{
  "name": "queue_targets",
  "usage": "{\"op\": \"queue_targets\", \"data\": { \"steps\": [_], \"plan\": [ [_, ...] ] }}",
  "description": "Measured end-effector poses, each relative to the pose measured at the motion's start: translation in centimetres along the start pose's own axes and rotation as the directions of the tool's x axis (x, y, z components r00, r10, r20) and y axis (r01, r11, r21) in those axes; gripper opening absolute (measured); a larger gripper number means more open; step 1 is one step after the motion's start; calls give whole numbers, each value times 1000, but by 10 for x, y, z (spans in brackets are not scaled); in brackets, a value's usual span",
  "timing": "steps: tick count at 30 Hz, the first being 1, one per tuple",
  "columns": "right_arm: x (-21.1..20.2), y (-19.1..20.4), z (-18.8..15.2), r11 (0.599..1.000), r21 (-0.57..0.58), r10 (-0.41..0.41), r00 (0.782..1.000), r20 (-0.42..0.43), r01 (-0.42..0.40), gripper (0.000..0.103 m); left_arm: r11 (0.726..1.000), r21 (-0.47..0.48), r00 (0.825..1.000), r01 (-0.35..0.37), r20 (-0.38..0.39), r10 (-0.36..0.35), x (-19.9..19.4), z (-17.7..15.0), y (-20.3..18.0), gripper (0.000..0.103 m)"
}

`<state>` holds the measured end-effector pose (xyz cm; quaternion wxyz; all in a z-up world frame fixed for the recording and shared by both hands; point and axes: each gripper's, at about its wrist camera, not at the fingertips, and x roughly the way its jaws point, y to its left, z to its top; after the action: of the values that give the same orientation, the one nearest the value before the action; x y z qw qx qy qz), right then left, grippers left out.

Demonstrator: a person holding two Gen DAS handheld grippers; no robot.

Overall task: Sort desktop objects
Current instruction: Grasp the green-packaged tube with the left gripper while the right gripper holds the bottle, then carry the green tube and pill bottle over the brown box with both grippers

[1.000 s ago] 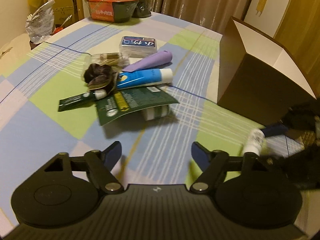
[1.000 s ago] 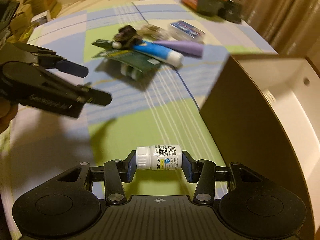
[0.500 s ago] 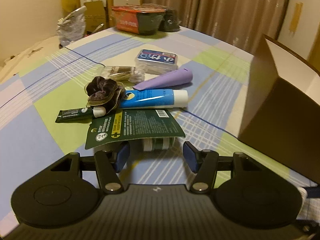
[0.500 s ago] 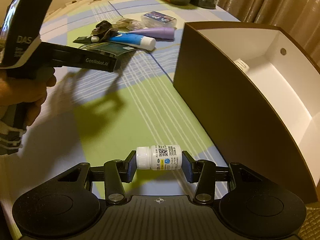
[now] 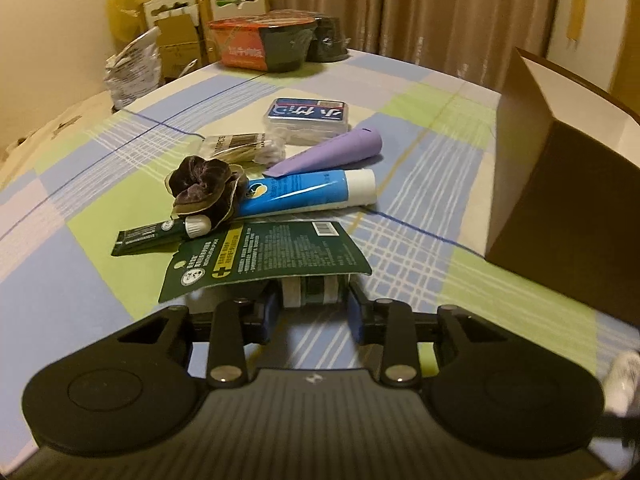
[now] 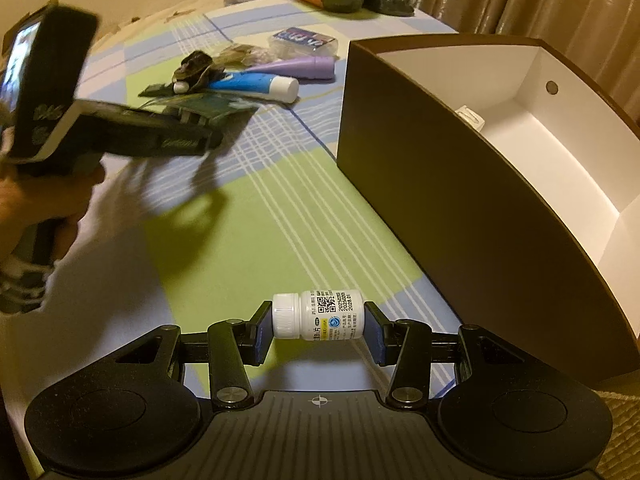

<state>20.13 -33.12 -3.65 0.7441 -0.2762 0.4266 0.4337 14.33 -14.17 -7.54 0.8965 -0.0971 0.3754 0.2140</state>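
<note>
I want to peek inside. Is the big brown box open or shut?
Open. The brown box has no lid on top; its white inside shows, with a small white thing by the near wall.

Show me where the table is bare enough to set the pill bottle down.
Free: the green and blue cloth between the brown box and the left gripper, just ahead of the pill bottle. Crowded: the pile around the blue tube and scrunchie.

White pill bottle [image 6: 319, 315] lies sideways, cap to the left, low centre of the right wrist view, clamped end to end. Small green-and-white roll [image 5: 312, 291] under a dark green card [image 5: 264, 258], mid frame of left view. Above them: blue tube [image 5: 308, 194], purple tube [image 5: 332, 152], dark scrunchie [image 5: 204, 188]; brown box [image 6: 460, 184] at right, open top, white inside.
</note>
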Motion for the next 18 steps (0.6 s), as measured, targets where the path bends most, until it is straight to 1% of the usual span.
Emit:
{"op": "queue_targets", "data": {
  "steps": [7,12,18],
  "plan": [
    [-7,12,3,998,65,-11,999,44,8,46,991,109,996,82,8,-84,-36,-3,11,29],
    [-12,26,5,991,130,-29,997,75,19,46,971,195,990,138,13,-143,-59,-1,21,29],
    [-22,47,8,978,207,-60,992,107,37,46,943,272,978,194,17,-206,-74,4,35,29]
  ]
}}
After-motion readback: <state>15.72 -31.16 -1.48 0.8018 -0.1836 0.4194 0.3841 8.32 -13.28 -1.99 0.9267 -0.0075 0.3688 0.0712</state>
